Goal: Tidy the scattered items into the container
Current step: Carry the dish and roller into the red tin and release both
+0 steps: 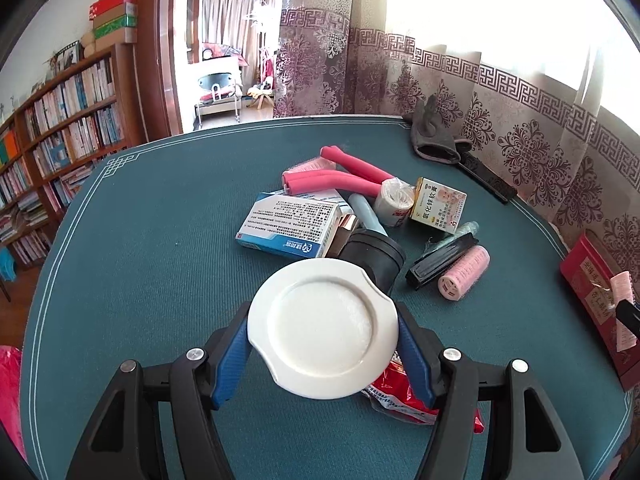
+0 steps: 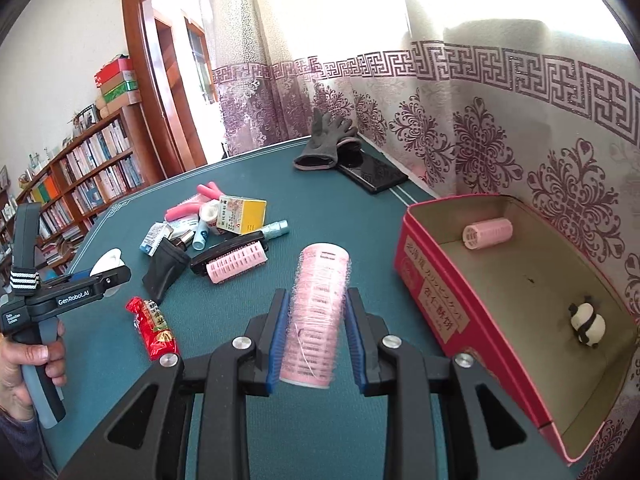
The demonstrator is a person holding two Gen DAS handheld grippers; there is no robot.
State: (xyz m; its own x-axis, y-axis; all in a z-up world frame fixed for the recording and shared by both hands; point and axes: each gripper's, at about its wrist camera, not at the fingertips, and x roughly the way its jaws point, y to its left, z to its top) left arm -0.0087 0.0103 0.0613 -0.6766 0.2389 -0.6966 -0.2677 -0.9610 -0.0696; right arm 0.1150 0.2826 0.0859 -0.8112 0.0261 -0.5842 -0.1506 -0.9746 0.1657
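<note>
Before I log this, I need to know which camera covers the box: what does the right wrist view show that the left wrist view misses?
Only the right wrist view shows inside the red box: a pink roller and a panda toy. It also shows the right gripper clamping a roller.

Only the left wrist view shows the left gripper squeezing a white lid face on.

Both show the pile with the yellow box.

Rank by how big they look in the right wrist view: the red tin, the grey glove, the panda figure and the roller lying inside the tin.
1. red tin
2. grey glove
3. roller in the tin and panda figure: look alike; the panda sits nearer the camera, so unranked.
</note>
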